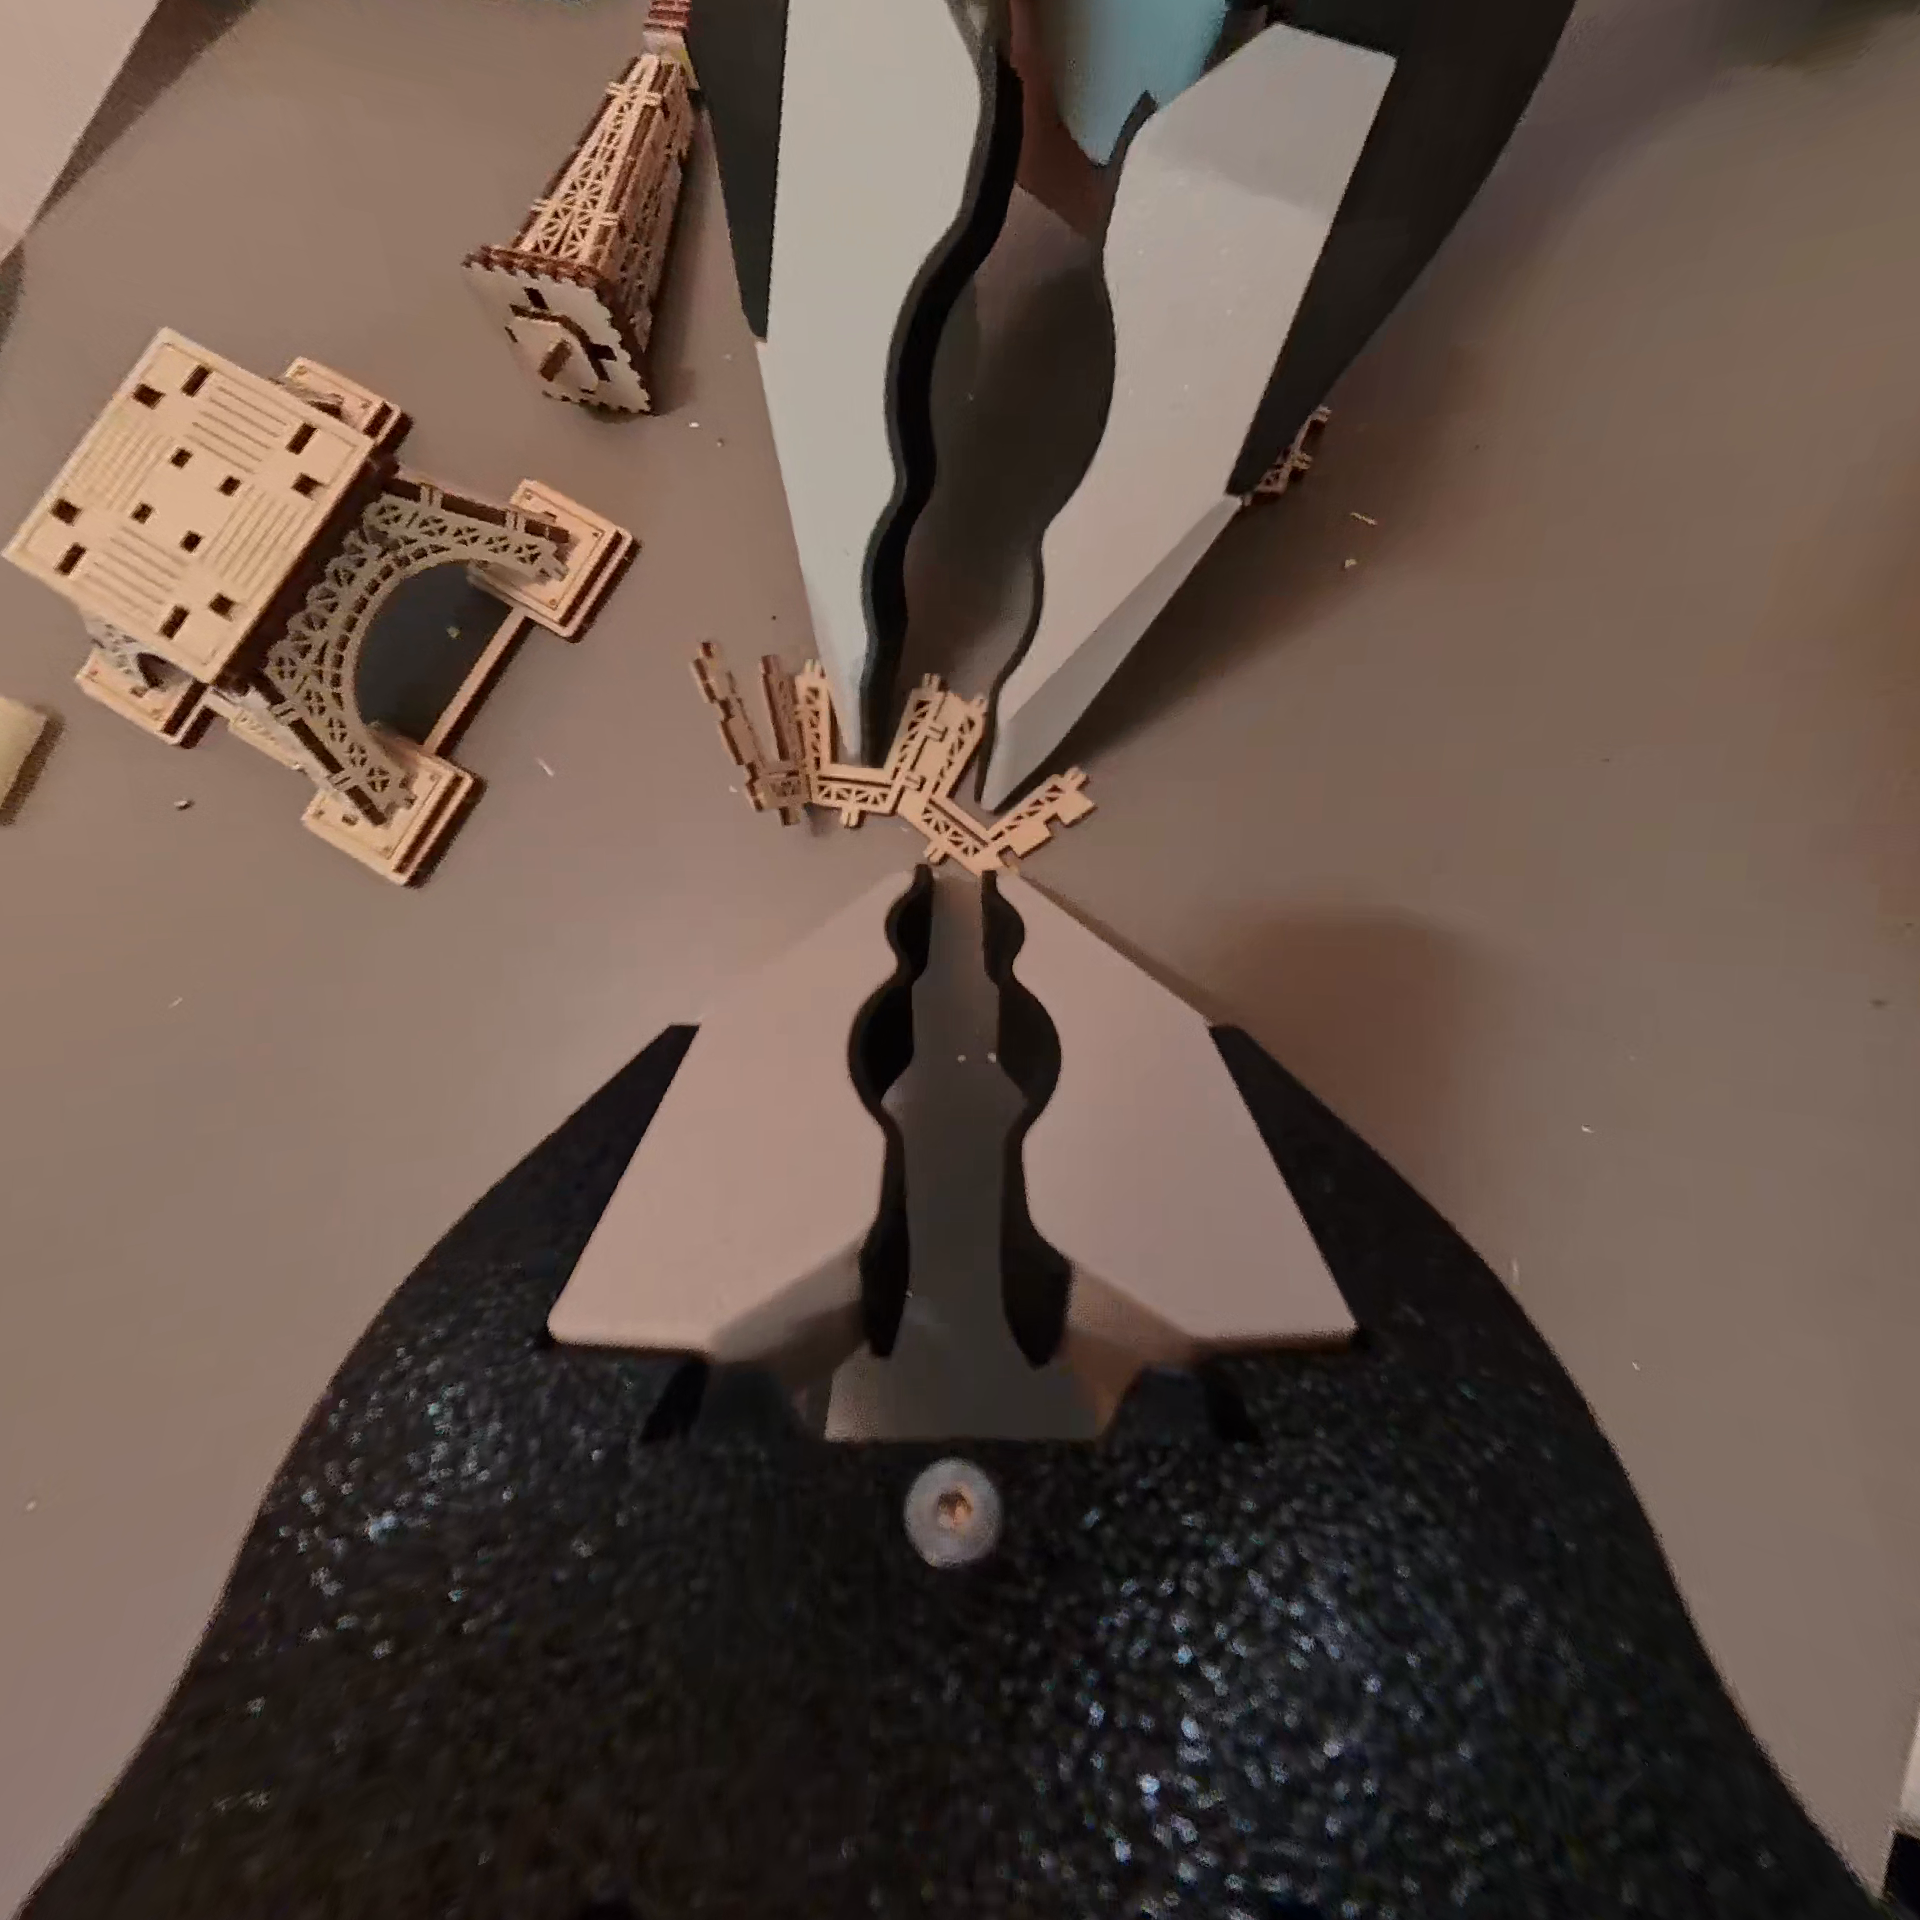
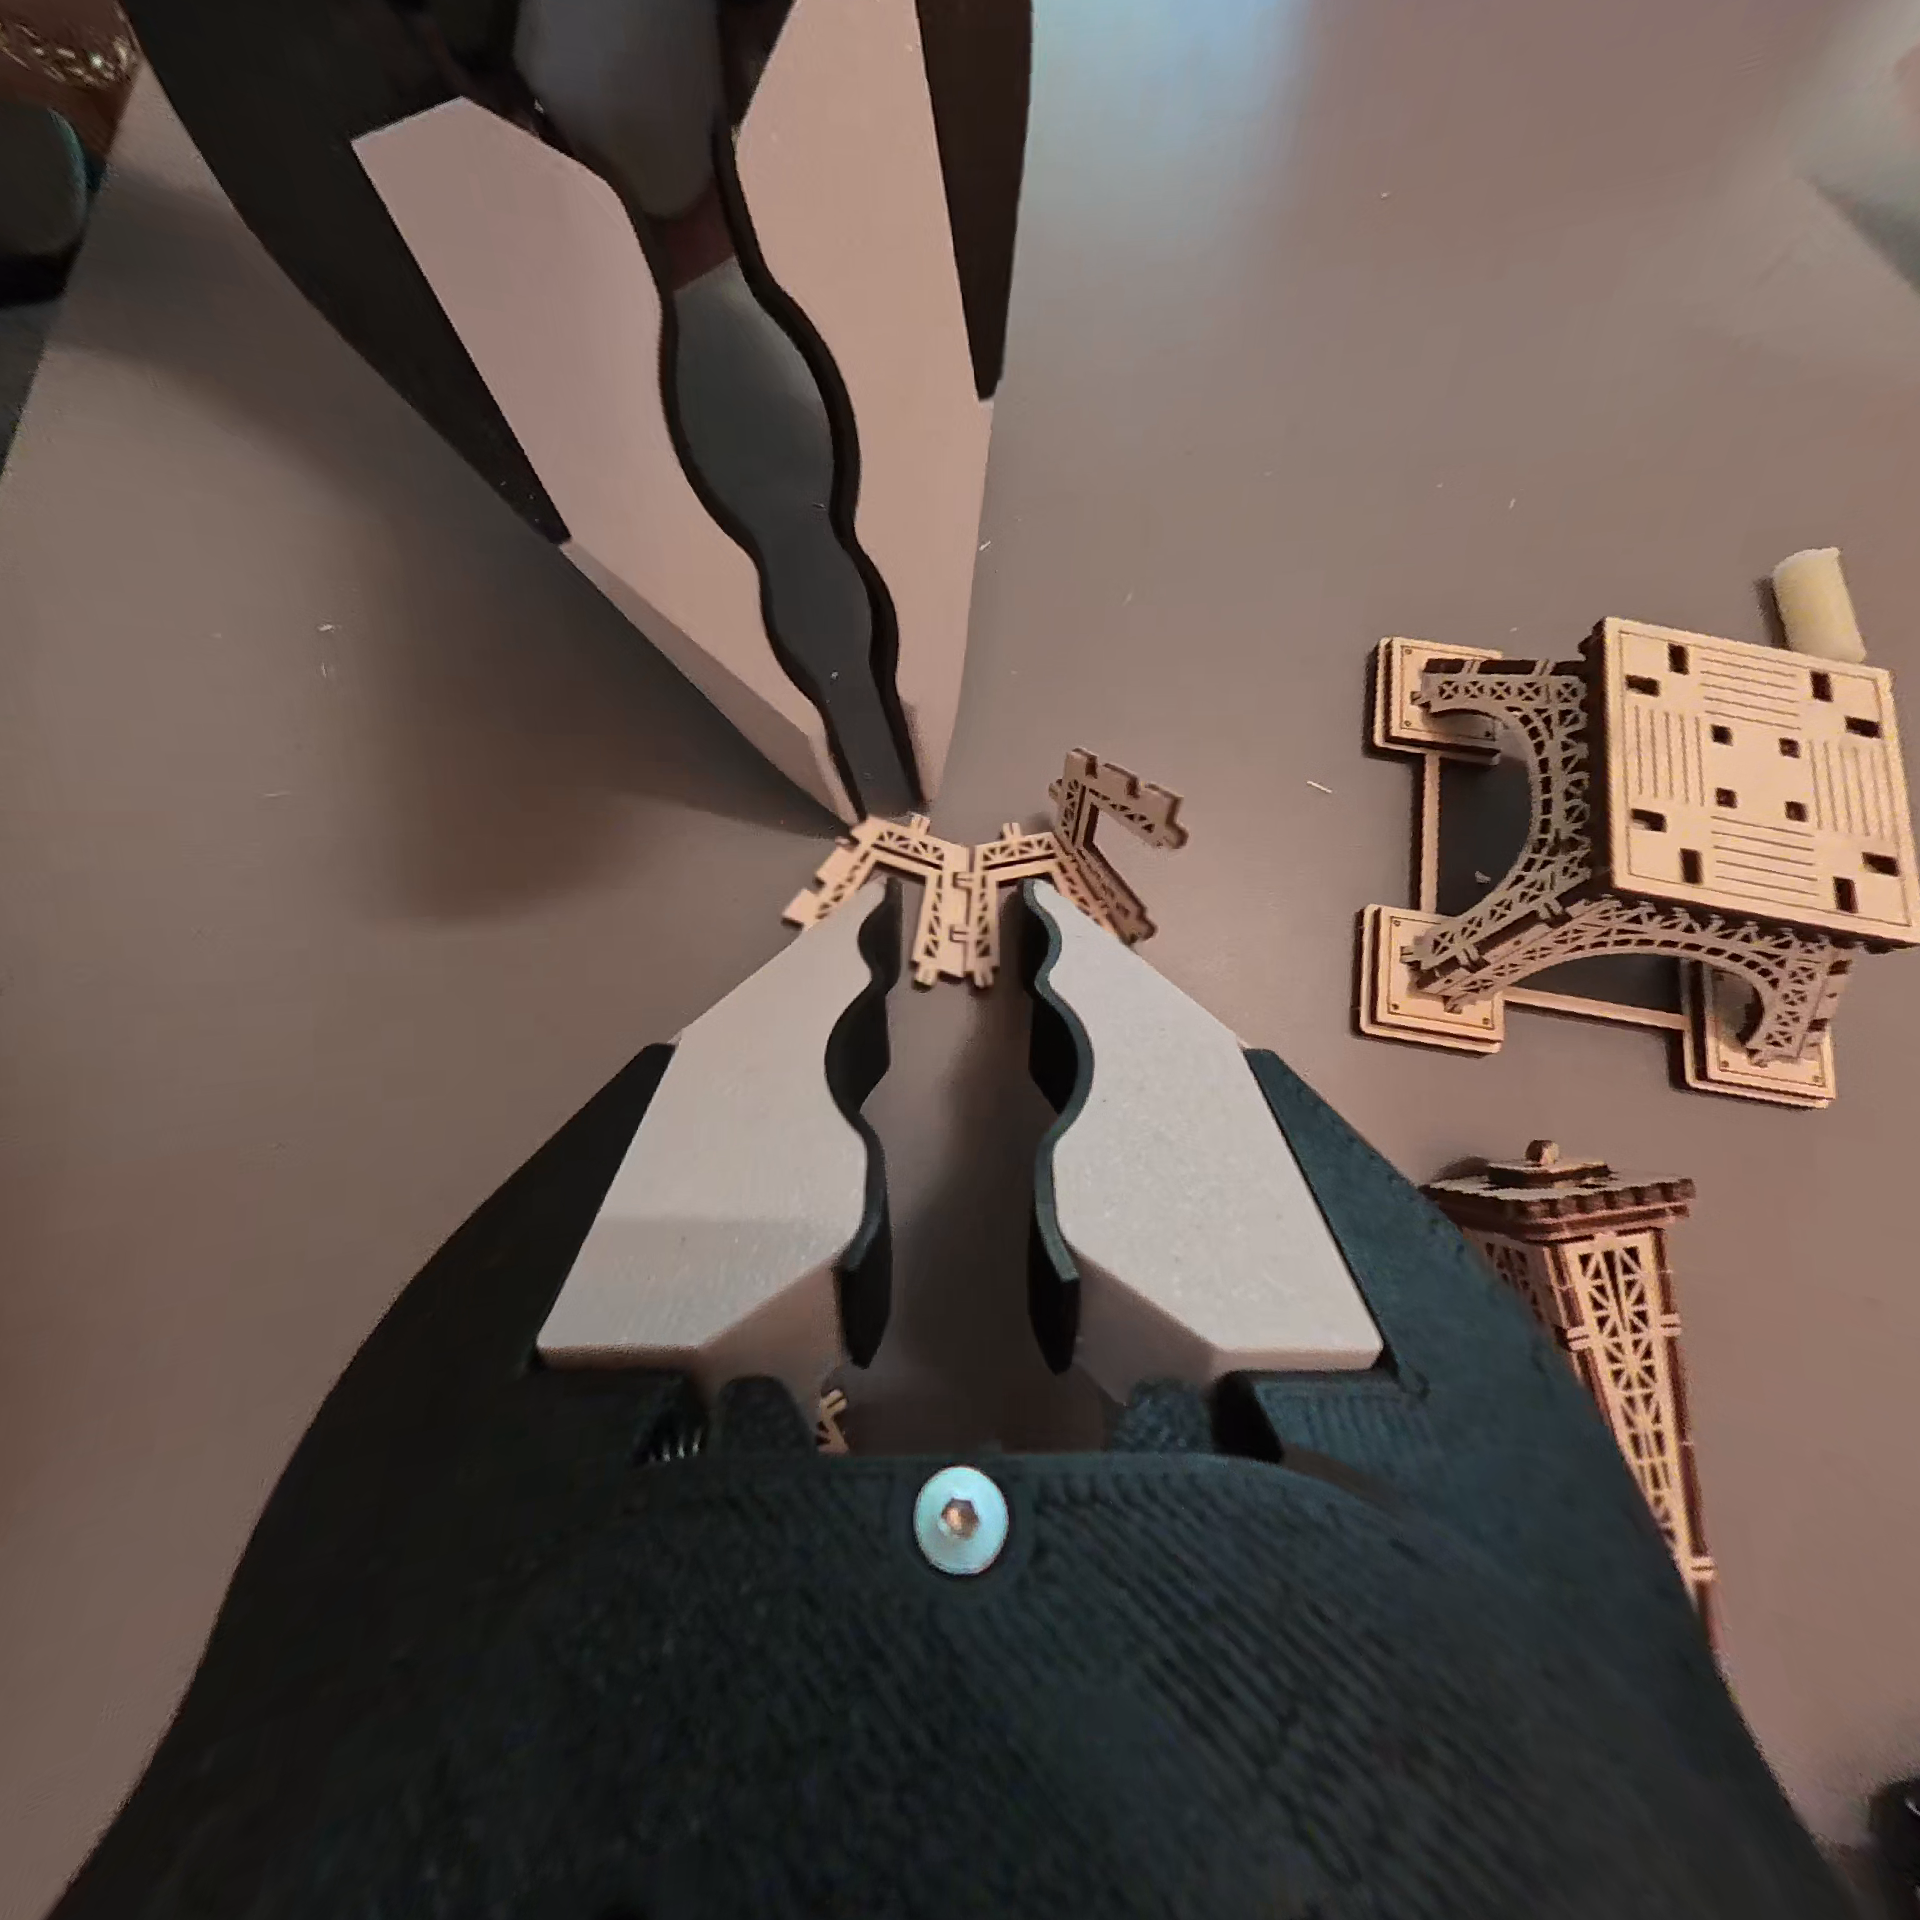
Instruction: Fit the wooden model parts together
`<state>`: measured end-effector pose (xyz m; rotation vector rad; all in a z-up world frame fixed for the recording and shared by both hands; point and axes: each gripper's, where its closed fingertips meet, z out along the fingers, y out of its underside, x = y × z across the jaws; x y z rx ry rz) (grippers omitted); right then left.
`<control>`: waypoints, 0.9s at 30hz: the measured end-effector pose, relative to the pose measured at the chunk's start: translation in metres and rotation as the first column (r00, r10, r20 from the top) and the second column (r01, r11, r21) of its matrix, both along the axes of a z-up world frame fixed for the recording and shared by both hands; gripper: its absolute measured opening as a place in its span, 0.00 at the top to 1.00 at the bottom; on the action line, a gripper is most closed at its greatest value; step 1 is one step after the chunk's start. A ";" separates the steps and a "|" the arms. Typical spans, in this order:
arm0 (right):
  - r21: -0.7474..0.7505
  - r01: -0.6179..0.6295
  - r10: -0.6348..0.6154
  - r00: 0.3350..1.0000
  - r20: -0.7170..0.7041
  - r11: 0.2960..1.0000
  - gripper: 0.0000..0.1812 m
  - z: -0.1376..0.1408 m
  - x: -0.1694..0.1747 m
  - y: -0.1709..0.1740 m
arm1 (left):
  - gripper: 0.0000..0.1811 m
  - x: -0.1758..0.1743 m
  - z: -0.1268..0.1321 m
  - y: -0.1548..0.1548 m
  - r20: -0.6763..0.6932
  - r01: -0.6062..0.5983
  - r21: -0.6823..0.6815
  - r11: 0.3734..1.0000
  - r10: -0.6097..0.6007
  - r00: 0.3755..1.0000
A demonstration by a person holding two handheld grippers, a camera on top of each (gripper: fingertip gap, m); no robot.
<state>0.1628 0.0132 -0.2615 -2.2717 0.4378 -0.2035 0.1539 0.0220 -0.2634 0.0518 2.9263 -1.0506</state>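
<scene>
both tools (image 1: 954, 878) (image 2: 951, 904) at lattice pieces (image 1: 914, 774)

Both grippers had rough black printed bodies, each with a silver hex screw (image 2: 960, 1524) at the centre. Their pale beige wedge fingers (image 1: 727, 1164) carried wavy black inner pads (image 2: 1055, 1091).

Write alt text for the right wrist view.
Two grippers meet tip to tip over a small cluster of wooden lattice pieces on a grey table. At right stand an arched wooden tower base and, nearer, a tapered tower section.
</scene>
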 end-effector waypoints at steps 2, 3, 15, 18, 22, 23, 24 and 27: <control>0.010 0.010 -0.010 1.000 -0.001 1.000 0.90 0.000 0.000 0.002 | 0.99 -0.004 -0.001 -0.003 -0.012 0.020 -0.016 1.000 -0.020 1.000; 0.019 0.015 -0.015 1.000 -0.002 1.000 0.90 0.000 0.000 0.002 | 0.99 -0.005 -0.001 -0.003 -0.014 0.025 -0.023 0.999 -0.025 1.000; -0.001 0.015 -0.015 0.998 0.055 1.000 0.93 -0.001 0.001 -0.001 | 1.00 -0.004 -0.001 -0.002 -0.013 -0.034 -0.096 0.995 0.033 0.999; -0.013 0.018 -0.017 0.996 0.082 1.000 0.94 -0.001 0.001 -0.001 | 1.00 -0.005 0.000 -0.003 -0.028 -0.045 -0.116 0.992 0.042 0.999; -0.018 0.017 -0.015 0.995 0.102 1.000 0.94 -0.001 0.001 -0.001 | 1.00 -0.005 0.000 -0.003 -0.036 -0.047 -0.123 0.991 0.043 0.998; -0.019 0.020 -0.018 0.994 0.108 1.000 0.94 0.000 0.002 -0.001 | 0.99 -0.004 0.000 -0.003 -0.049 -0.057 -0.132 0.990 0.051 0.997; -0.020 0.028 -0.025 0.993 0.116 0.999 0.94 0.000 0.003 0.000 | 0.98 -0.002 0.000 -0.002 -0.066 -0.074 -0.137 0.988 0.066 0.996; -0.031 0.035 -0.029 0.984 0.173 0.999 0.88 0.002 0.007 -0.002 | 0.95 0.000 0.001 -0.002 -0.088 -0.102 -0.143 0.984 0.090 0.992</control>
